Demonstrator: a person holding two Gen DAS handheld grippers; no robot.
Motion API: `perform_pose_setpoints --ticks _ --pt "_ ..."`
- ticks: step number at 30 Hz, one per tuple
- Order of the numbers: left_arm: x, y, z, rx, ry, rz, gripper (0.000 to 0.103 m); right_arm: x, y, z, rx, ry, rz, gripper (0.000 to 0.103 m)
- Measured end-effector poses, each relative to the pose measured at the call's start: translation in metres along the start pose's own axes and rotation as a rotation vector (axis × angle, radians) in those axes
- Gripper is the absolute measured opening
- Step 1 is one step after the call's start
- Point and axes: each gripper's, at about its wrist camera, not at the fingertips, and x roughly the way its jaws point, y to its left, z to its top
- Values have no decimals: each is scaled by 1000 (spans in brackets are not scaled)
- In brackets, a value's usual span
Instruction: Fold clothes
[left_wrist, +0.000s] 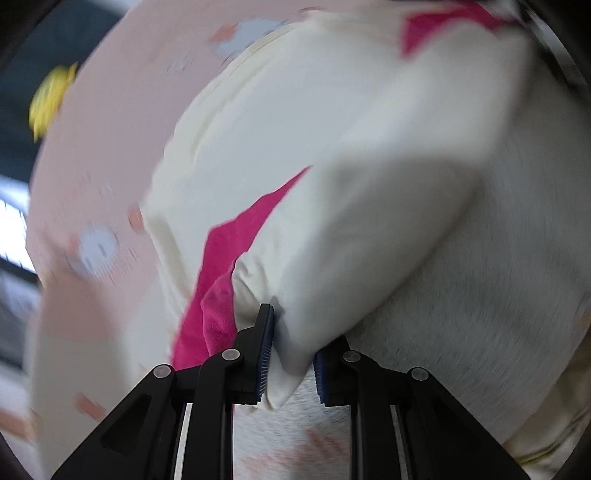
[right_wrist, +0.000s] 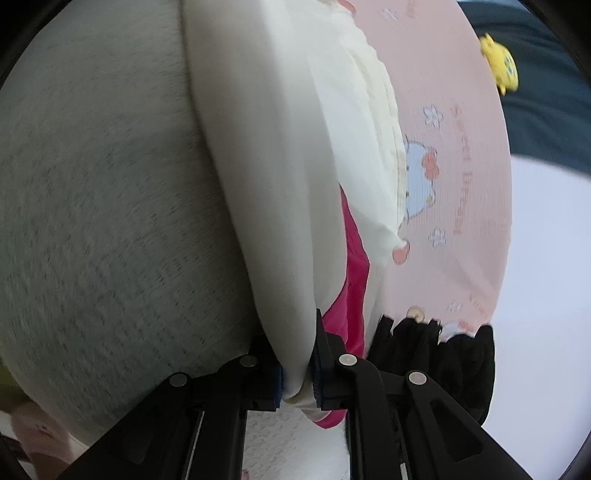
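Both the left gripper (left_wrist: 291, 363) and right gripper (right_wrist: 300, 380) have jaws pinching the cream garment (left_wrist: 332, 155), whose thin bunched edge could slip free toward 12 o'clock.

Garment (left_wrist: 332, 155) is cream/off-white with a hot-pink panel (left_wrist: 229, 258) showing in the folds. Sheet (left_wrist: 92, 206) under it is pale pink, printed with light-blue cartoon animals wearing orange-red bows, small white flowers and salmon lettering. Grey heathered fabric (right_wrist: 103, 192) sits on one side. Black ruffled cloth (right_wrist: 458, 358) lies at the sheet's edge. Yellow toy (right_wrist: 500, 62) lies on a dark teal surface (right_wrist: 546, 110). Both grippers are black with blue pads (left_wrist: 264, 354).
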Motion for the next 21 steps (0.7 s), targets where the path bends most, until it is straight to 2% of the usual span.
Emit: perform_pose_setpoints --ticks 4,9,14,18,21 --pt "1 30 9 -160 75 -145 16 0 -13 3 85 24 37 10" --pt "-6 44 4 -178 98 -202 16 -10 -25 2 176 39 102 9" --pt "-13 56 -19 -240 134 -256 17 -28 -23 1 230 56 147 9" --pt "-19 61 -35 -257 155 -252 15 -43 -22 0 272 69 180 9" --pt "-26 63 -44 -237 133 -211 12 -47 -19 -3 268 70 167 9"
